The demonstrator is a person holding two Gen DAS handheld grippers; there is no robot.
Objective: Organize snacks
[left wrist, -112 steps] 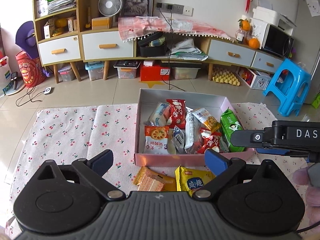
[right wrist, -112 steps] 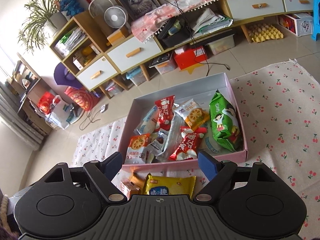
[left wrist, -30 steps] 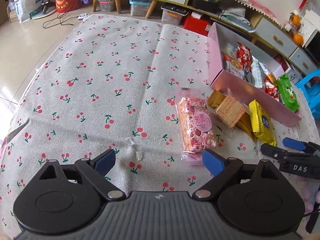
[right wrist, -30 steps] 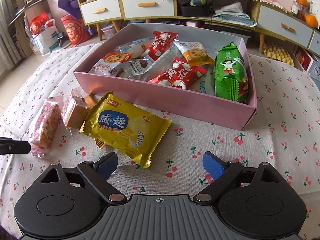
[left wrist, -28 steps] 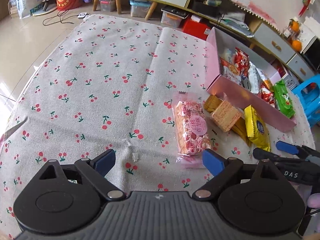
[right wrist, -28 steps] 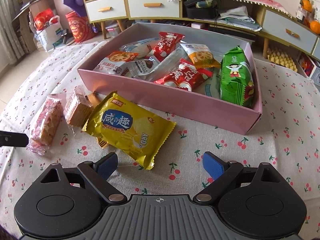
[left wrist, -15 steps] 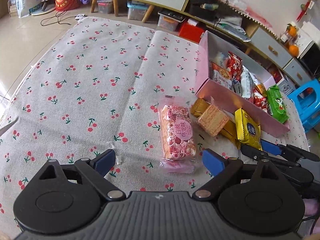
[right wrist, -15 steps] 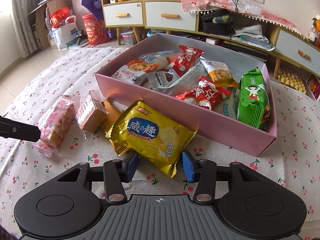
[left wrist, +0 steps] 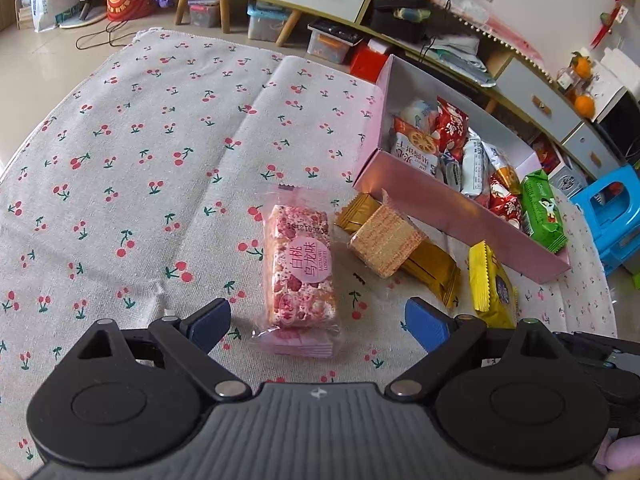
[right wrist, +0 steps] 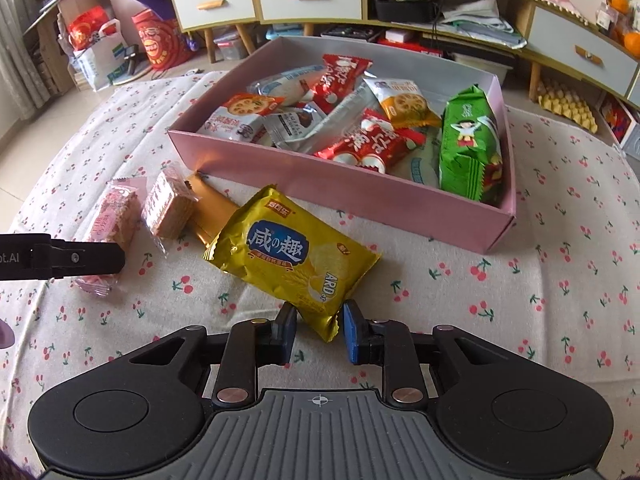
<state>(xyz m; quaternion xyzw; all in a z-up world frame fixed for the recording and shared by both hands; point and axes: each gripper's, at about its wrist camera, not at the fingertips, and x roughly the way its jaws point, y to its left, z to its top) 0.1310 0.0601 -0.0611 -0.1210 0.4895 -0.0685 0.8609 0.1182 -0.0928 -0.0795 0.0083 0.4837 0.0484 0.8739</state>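
**Snacks half sorted: yellow packet pinched, pink bar waiting**

Pads of the right hand-held gripper (right wrist: 318, 332) are closed on the near corner of the yellow cracker packet (right wrist: 292, 258), which lies flat on the cherry-print cloth (right wrist: 560, 280) over the counter, just in front of the pink box (right wrist: 360, 196). The grip takes only the crimped end of the foil, not the body.

The left hand-held gripper (left wrist: 316, 322) stands wide open, its blue pads either side of the near end of the pink nougat bar (left wrist: 300, 264) without touching it. That bar lies on the cloth to the left of the box, and just beside it a square wafer pack (left wrist: 384, 240) rests on a gold-wrapped bar (left wrist: 432, 268).

The box already holds red, green, white and orange packets, with what looks like free room along its far wall.

The step in hand is probably lifting the yellow packet into the box. To do it well:

- Lift straight up first, so the packet's far end clears the gold wrapper it sits against and does not drag it along.
- Expect the packet to hang and swing from a corner hold; move slowly and carry it high enough to pass the box's near wall.
- Release over a gap, not on the green packet (right wrist: 468, 144) at the right end, which stands on edge and could tip.
- Keep the left one clear of the right's path; when it closes, it should take the nougat bar across its width, near the middle, since the sealed end may slip.
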